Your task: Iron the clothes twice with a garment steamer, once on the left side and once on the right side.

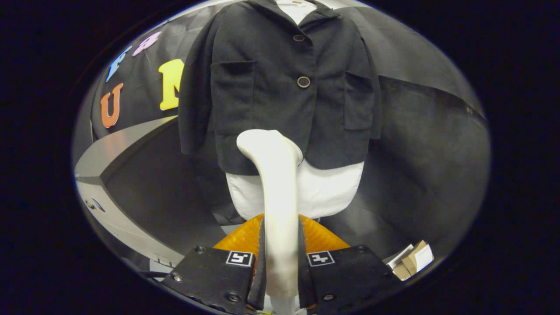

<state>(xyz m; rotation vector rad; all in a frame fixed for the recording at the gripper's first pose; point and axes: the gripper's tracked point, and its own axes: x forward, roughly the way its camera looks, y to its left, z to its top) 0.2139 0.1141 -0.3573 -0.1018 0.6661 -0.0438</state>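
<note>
We had the gripper (280, 262) closed tight on the steamer (280, 188), both fingers pressing its handle, and the head stood just in front of the jacket's (284, 87) hem, a little left of its button line (touching or apart, we could not tell). The jacket hung on a pale form (328, 192). We judged neither the left nor right pass as finished.

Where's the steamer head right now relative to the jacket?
In the gripper view, the steamer, clamped between the gripper fingers, has its head at the black jacket's lower hem, just left of the button line, above the white mannequin base.
</note>
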